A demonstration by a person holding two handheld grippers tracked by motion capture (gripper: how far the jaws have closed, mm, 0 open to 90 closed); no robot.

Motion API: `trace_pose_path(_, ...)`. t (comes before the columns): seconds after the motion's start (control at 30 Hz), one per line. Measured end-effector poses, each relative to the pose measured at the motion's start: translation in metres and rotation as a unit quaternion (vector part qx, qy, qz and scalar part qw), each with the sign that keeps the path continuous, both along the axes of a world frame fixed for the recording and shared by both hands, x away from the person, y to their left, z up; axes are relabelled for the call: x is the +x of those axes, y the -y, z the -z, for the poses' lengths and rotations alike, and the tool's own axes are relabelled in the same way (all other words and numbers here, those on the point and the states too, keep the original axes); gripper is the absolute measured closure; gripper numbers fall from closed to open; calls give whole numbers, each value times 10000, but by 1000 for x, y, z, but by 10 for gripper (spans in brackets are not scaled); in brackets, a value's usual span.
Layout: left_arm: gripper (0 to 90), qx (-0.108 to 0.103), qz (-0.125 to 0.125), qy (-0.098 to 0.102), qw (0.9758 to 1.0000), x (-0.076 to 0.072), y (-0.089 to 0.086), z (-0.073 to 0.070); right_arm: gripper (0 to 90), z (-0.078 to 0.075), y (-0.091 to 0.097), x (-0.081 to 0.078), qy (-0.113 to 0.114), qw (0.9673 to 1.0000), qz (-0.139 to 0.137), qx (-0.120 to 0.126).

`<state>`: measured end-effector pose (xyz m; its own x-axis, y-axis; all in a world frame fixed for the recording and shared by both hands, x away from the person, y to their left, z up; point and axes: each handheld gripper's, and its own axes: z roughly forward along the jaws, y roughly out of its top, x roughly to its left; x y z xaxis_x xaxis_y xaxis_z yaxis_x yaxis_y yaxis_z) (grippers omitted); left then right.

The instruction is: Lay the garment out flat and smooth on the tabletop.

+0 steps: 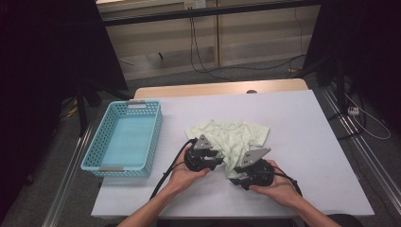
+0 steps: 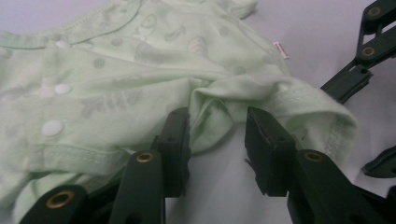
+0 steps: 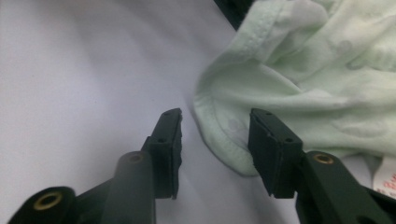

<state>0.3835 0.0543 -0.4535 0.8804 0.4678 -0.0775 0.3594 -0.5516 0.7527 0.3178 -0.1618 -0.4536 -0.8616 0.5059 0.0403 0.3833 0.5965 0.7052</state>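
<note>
At the lower centre of the high view, the left gripper (image 1: 213,160) and right gripper (image 1: 242,176) rest, jaws parted and unclenched, at the near hem of a pale green baby shirt (image 1: 236,137) lying mid-table (image 1: 307,142). A blue basket (image 1: 99,161) sits left; cables cross the floor (image 1: 265,68) beyond. The left gripper view reveals white snaps (image 2: 52,127).

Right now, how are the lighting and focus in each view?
High view: the table is evenly lit, the surroundings dark. Left gripper view: the green garment is soft, slightly blurred, the near fingers sharper. Right gripper view: white surface washed out, the garment's hem soft.
</note>
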Motion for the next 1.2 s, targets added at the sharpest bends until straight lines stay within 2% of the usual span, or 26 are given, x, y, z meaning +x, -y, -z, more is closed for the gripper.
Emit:
trace_pose_path(0.07, 580, 144, 103, 107, 9998, -2, 3, 3, 617, 0, -1, 1, 19, 10000, 53, -10)
trace_pose_path(0.13, 563, 124, 111, 137, 9998, -2, 5, 4, 662, 0, 0, 1, 19, 9999, 107, -4)
trace_pose_path(0.17, 554, 190, 122, 159, 9996, -2, 5, 3, 701, 0, 0, 1, 29, 9999, 101, -1)
trace_pose_path(0.2, 557, 152, 92, 178, 9997, -3, 6, 4, 750, 1, 0, 1, 32, 9999, 95, 2)
trace_pose_path(0.27, 557, 224, 94, 215, 9995, -2, 6, 4, 854, 0, -1, 1, 30, 9999, 99, 13)
trace_pose_path(0.33, 568, 221, 96, 215, 9995, -1, 6, 4, 891, 0, -1, 1, 5, 9999, 137, 23)
trace_pose_path(0.43, 591, 281, 138, 280, 9991, 2, 6, 3, 896, -2, 3, 4, -39, 9997, 229, 81)
trace_pose_path(0.47, 604, 239, 101, 235, 9994, 3, 5, 4, 896, -3, 5, 4, -42, 9996, 246, 117)
trace_pose_path(0.6, 611, 249, 91, 220, 9994, 1, 4, 2, 896, -13, 20, 9, 52, 9977, 522, 437)
trace_pose_path(0.8, 625, 98, 58, 262, 9996, -1, 0, -6, 896, -23, 46, 14, 231, 9921, 1027, 681)
trace_pose_path(0.87, 655, 22, 119, 271, 9996, -3, -1, -10, 896, -25, 52, 16, 280, 9906, 1150, 688)
trace_pose_path(0.93, 718, -80, 250, 160, 9995, -6, -2, -14, 896, -25, 57, 18, 302, 9890, 1268, 702)
trace_pose_path(1.0, 723, -83, 303, 203, 9993, -9, 1, -12, 896, -24, 60, 21, 313, 9878, 1345, 724)
trace_pose_path(1.03, 696, 46, 312, 249, 9992, -9, 3, -9, 896, -24, 61, 21, 316, 9874, 1373, 721)
trace_pose_path(1.07, 626, 155, 275, 301, 9990, -8, 5, -7, 896, -24, 61, 22, 319, 9873, 1384, 715)
trace_pose_path(1.1, 574, 268, 264, 264, 9989, -6, 7, -3, 896, -24, 61, 22, 324, 9872, 1388, 712)
trace_pose_path(1.17, 567, 398, 344, 251, 9983, -4, 9, 1, 896, -24, 60, 22, 341, 9871, 1403, 693)
trace_pose_path(1.2, 566, 374, 351, 260, 9983, -4, 9, 2, 896, -24, 60, 22, 348, 9870, 1403, 699)
